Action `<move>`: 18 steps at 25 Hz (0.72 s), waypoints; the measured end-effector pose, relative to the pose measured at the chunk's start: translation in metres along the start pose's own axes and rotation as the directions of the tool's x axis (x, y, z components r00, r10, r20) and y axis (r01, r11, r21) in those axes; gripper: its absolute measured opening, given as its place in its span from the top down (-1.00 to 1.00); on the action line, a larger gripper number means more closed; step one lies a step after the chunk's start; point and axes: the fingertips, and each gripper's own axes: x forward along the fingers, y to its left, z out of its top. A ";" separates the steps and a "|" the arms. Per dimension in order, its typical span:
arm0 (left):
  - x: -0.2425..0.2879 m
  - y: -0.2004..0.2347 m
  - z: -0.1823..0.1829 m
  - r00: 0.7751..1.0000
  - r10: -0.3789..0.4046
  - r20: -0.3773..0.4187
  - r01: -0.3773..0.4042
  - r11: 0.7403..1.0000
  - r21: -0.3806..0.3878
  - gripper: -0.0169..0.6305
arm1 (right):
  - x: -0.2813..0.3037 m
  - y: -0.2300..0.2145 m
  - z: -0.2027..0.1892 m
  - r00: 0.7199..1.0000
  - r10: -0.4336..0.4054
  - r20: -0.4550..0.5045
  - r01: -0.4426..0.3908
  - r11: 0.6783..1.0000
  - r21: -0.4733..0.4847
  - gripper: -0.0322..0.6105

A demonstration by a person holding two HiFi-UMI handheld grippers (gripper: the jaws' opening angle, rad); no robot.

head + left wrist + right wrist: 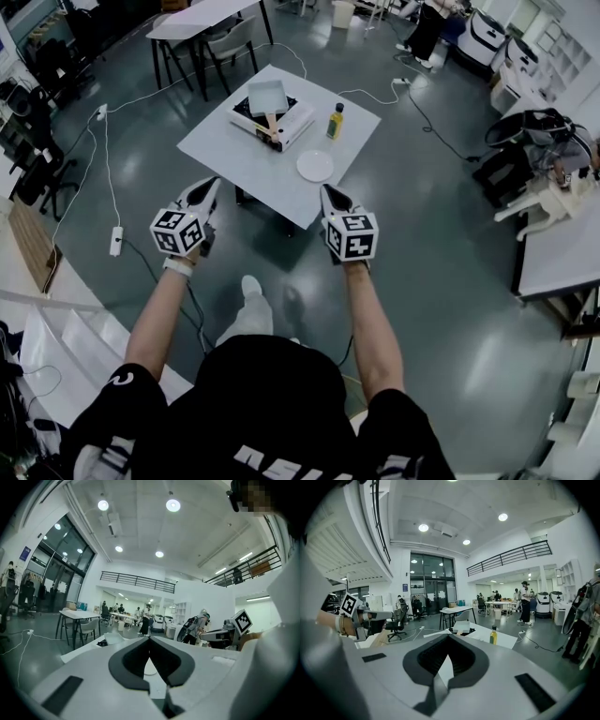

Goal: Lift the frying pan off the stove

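Note:
A square grey frying pan (267,97) with a wooden handle rests on a portable stove (273,120) on a low white table (225,155). The pan (461,626) also shows small in the right gripper view, the stove (102,642) in the left gripper view. Both grippers hang well short of the table, held up in front of the person. My left gripper (208,188) is shut and empty. My right gripper (328,193) is shut and empty too. Each points toward the table.
A white plate (315,166) and a yellow bottle (335,122) stand on the table right of the stove. Cables run over the floor. A dark table with chairs (208,37) stands behind. A desk (562,246) lies at the right, people farther back.

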 end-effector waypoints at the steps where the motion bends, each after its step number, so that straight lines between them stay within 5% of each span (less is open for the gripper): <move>1: 0.008 0.007 0.001 1.000 -0.003 -0.002 0.003 1.000 -0.002 0.95 | 0.009 -0.003 0.003 1.000 -0.001 -0.001 0.001 1.000 -0.001 0.92; 18: 0.111 0.110 0.009 0.995 -0.086 -0.048 0.083 0.995 -0.047 0.95 | 0.139 -0.029 0.040 0.998 -0.039 -0.043 0.039 0.999 0.015 0.92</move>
